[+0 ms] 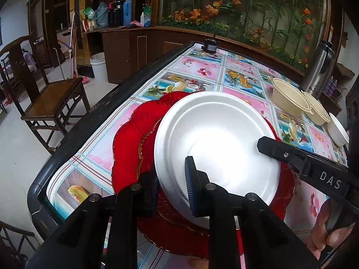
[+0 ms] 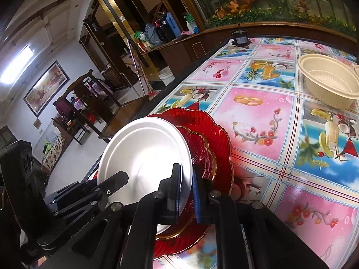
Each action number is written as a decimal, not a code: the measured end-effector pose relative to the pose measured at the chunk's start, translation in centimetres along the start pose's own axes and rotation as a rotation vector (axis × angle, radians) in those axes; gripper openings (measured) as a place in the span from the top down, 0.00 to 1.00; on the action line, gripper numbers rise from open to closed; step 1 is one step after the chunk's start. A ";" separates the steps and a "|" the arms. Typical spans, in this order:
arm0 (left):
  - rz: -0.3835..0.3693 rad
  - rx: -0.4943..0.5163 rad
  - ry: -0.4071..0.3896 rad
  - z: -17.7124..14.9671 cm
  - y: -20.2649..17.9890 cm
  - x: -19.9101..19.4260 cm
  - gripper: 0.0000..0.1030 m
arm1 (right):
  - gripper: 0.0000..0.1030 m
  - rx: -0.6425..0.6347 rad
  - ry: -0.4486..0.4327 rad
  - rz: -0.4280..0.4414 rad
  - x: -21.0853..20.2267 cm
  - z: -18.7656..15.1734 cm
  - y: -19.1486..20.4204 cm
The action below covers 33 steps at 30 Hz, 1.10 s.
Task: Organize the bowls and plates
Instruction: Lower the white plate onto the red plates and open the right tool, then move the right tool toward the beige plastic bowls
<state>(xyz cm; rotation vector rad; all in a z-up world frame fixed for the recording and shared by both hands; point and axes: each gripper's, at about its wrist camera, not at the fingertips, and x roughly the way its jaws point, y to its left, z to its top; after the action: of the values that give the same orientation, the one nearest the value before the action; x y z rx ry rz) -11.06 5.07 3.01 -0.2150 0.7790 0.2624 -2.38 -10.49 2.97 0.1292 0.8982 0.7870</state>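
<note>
Black tool arms fill the bottom of both my wrist views. Beyond them stretches the desk point(image 1: 199, 71), long and dark-rimmed, covered with a glossy cloth printed in pink and blue squares of fruit and flowers.

Near my end of the desk lies a large red scalloped plate point(image 1: 130, 134), with a smaller red plate point(image 1: 148, 143) with a gold edge resting on top of it. Above these sits the white plate point(image 1: 215, 139), round and plain, tilted over the red ones.

My left tool point(image 1: 172, 179) is clamped on the near rim of the white plate, one blue pad on top and the other finger below. My right tool point(image 2: 187, 192) is clenched on the opposite edge of the same plate, the thin rim pinched between its two blue pads. Seen from the left camera, the right tool's black finger reaches across the plate from the right side, and part of a hand point(image 1: 329, 231) shows in the lower right corner.

Farther up the desk on the right stand two beige bowls point(image 1: 289, 98), touching each other, with a small white bowl point(image 1: 337, 130) just beside them. A steel flask point(image 1: 318, 67) stands behind the bowls. A wooden chair point(image 1: 49, 94) sits on the floor left of the desk.
</note>
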 end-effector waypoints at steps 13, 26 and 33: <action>0.015 -0.011 -0.054 0.6 0.3 -2.0 0.53 | 0.85 0.021 -0.062 0.016 -2.1 0.3 -1.0; -0.087 0.106 -0.127 0.6 -5.8 -4.5 0.53 | 0.85 0.224 -0.162 -0.002 -7.2 1.1 -8.8; -0.242 0.314 -0.051 -2.4 -13.4 -3.0 0.50 | 0.79 0.405 -0.241 -0.043 -11.1 0.4 -15.2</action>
<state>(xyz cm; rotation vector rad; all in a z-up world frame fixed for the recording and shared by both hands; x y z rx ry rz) -10.53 -8.76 4.80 -0.0049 0.7255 -0.0835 2.30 -28.68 4.22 0.5473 0.8177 0.5273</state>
